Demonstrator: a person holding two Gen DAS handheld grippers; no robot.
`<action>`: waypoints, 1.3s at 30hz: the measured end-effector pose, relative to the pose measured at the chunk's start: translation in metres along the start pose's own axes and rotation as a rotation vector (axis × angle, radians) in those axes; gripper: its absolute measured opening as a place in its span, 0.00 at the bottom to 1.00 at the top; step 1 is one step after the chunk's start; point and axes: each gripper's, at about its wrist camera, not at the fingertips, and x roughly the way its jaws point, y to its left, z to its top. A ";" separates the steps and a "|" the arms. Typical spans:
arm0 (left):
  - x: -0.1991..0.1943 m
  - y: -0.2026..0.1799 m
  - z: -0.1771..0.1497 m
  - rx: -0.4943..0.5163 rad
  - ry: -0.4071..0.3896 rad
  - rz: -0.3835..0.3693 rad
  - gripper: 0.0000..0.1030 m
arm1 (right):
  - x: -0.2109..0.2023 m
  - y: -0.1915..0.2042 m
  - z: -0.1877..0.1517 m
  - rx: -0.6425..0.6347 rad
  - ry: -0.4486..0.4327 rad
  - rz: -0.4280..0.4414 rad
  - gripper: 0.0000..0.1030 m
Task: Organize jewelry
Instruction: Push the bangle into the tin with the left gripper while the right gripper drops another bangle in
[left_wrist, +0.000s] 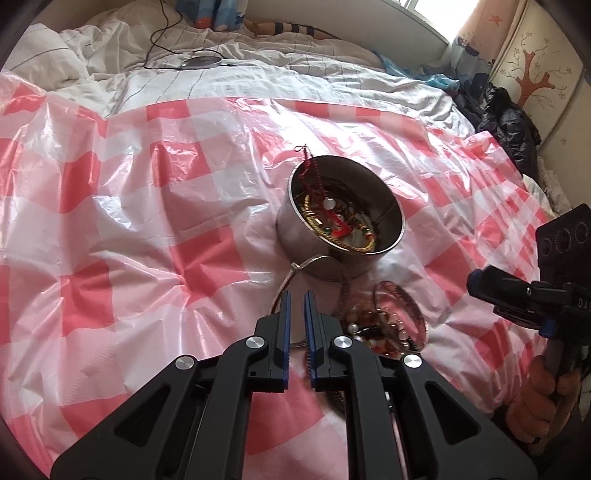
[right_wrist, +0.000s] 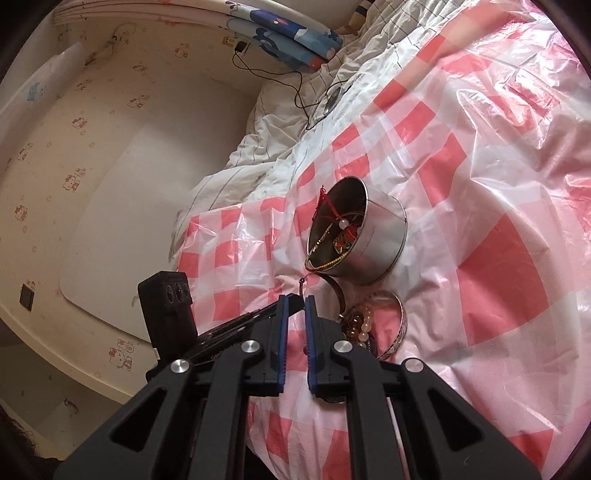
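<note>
A round metal tin (left_wrist: 295, 221) (right_wrist: 380, 240) stands on the pink checked plastic sheet (left_wrist: 147, 221), with a red cord, beads and gold chains inside. In front of it lie a bead pile (left_wrist: 384, 328) (right_wrist: 358, 321), a pink bangle (left_wrist: 406, 299) (right_wrist: 400, 321) and a grey band (left_wrist: 345, 288). My left gripper (left_wrist: 297, 297) (right_wrist: 293, 298) is shut just short of the tin. A thin silver hoop (left_wrist: 280, 291) runs under its fingertips, its clasp (right_wrist: 303, 282) poking up; I cannot tell whether it is pinched. My right gripper (right_wrist: 296, 300) (left_wrist: 474, 280) is shut with nothing seen in it, off to the right.
The sheet covers a rumpled white duvet (left_wrist: 258, 77). A black cable and a round grey disc (left_wrist: 201, 61) lie at the back. Dark clothes (left_wrist: 509, 122) are heaped at the far right. A gloved hand (left_wrist: 535, 398) holds the right gripper. The bed's edge and a wall (right_wrist: 110, 166) lie beyond the left gripper.
</note>
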 end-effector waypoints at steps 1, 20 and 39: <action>0.001 0.003 0.000 -0.015 0.002 0.015 0.13 | 0.004 -0.001 0.000 0.003 0.015 -0.046 0.12; 0.040 0.010 0.003 0.011 0.039 0.182 0.31 | 0.036 -0.024 -0.004 -0.004 0.122 -0.359 0.17; -0.017 0.022 0.010 -0.150 -0.113 -0.101 0.03 | -0.004 -0.005 0.007 0.000 -0.056 -0.132 0.10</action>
